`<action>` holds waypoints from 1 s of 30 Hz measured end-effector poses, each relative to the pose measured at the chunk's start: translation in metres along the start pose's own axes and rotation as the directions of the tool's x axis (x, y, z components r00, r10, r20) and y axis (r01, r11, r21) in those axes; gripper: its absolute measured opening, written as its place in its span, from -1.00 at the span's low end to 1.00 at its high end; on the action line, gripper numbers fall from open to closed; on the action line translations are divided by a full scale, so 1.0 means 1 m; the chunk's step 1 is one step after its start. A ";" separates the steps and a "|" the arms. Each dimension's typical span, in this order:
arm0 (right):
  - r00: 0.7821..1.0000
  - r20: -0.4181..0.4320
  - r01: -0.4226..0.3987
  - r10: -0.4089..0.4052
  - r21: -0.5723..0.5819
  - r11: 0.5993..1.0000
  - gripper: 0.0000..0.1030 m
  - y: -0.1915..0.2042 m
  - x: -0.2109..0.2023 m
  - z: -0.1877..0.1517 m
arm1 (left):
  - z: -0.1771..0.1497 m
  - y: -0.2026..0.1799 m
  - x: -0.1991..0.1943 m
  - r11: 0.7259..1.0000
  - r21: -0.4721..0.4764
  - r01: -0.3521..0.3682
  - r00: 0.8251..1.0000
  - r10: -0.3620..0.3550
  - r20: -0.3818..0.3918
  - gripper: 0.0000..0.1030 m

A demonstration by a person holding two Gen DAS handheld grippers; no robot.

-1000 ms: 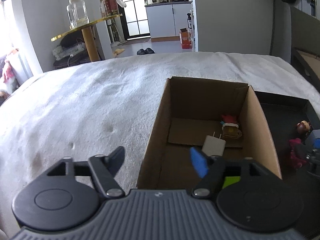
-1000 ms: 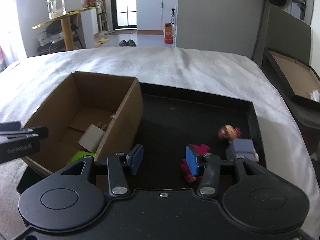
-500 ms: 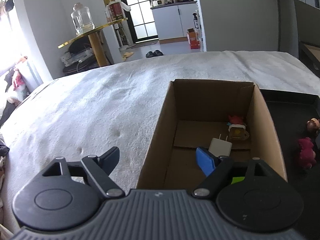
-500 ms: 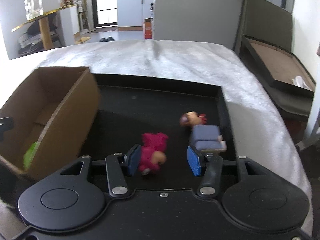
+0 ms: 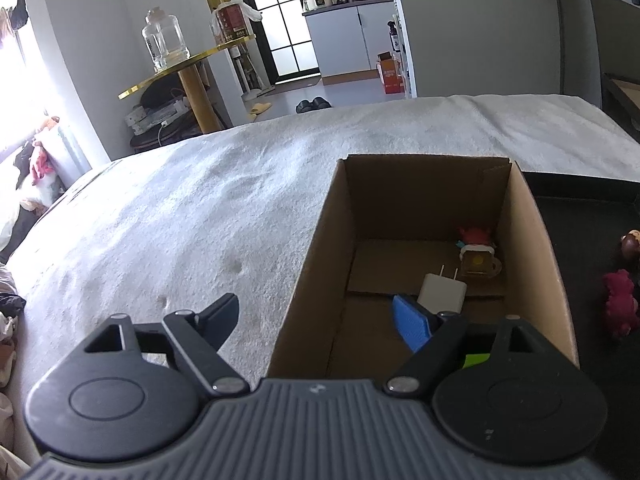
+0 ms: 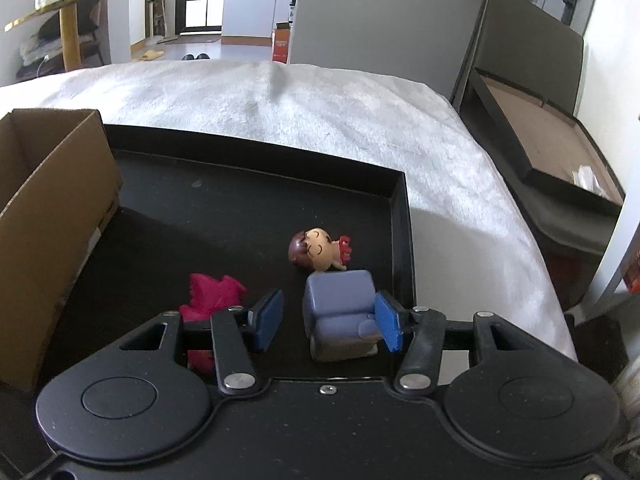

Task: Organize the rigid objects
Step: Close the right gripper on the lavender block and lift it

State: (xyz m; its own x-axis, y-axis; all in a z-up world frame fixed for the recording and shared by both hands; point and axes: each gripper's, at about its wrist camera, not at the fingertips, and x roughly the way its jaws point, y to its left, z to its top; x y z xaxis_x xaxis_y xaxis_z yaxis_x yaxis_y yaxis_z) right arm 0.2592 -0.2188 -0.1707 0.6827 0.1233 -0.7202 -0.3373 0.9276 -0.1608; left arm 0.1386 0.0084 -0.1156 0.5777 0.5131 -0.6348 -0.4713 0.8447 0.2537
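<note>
In the right wrist view a black tray [image 6: 220, 220] holds a blue-grey toy armchair [image 6: 340, 312], a brown-haired doll [image 6: 316, 250] lying just behind it, and a pink toy [image 6: 214, 290] to the left. My right gripper [image 6: 327, 320] is open around the armchair; the right pad is at its side and a gap shows at the left pad. In the left wrist view my left gripper [image 5: 316, 320] stands open astride the left wall of the cardboard box [image 5: 304, 272]. Inside the box lie a white charger plug [image 5: 442, 292], a small red-hatted figure [image 5: 478, 256] and a green thing [image 5: 476, 359].
Box and tray sit side by side on a white fuzzy cloth [image 6: 320, 112]. An open dark case with a brown lining [image 6: 552, 140] stands off the right edge. A gold side table with a glass jar [image 5: 164, 42] is far left.
My right gripper has moved rightward and lower across the tray, from the pink toy to the armchair. The left gripper has barely shifted; its jaws stand a little wider than a second ago.
</note>
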 end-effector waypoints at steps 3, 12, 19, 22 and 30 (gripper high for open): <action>1.000 0.003 0.016 -0.016 -0.017 1.000 0.00 0.001 0.003 0.001 | 0.000 0.001 0.001 1.000 -0.002 -0.003 1.000 0.003 -0.001 0.61; 0.999 0.006 0.049 -0.048 -0.066 0.997 0.00 -0.002 0.013 0.008 | -0.001 0.005 0.003 1.000 -0.012 0.001 1.000 -0.001 -0.007 0.61; 0.997 0.016 0.073 -0.073 -0.006 0.997 0.05 -0.013 0.009 0.001 | -0.002 0.006 0.005 1.000 -0.016 -0.009 1.000 0.009 -0.007 0.61; 0.998 0.027 0.065 -0.065 -0.001 0.998 0.05 -0.015 0.005 -0.005 | -0.003 0.005 0.007 1.000 -0.020 -0.007 1.000 0.007 -0.011 0.61; 0.998 0.037 0.046 -0.046 -0.011 0.999 0.04 -0.009 0.001 -0.007 | -0.002 0.007 0.006 1.000 -0.022 -0.009 1.000 0.009 -0.014 0.61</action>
State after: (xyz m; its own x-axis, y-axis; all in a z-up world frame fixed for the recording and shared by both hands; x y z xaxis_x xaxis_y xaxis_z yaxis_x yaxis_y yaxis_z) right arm 0.2582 -0.2291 -0.1745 0.7210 0.0940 -0.6866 -0.3127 0.9283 -0.2013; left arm 0.1374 0.0172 -0.1195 0.5645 0.5182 -0.6425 -0.4909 0.8365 0.2434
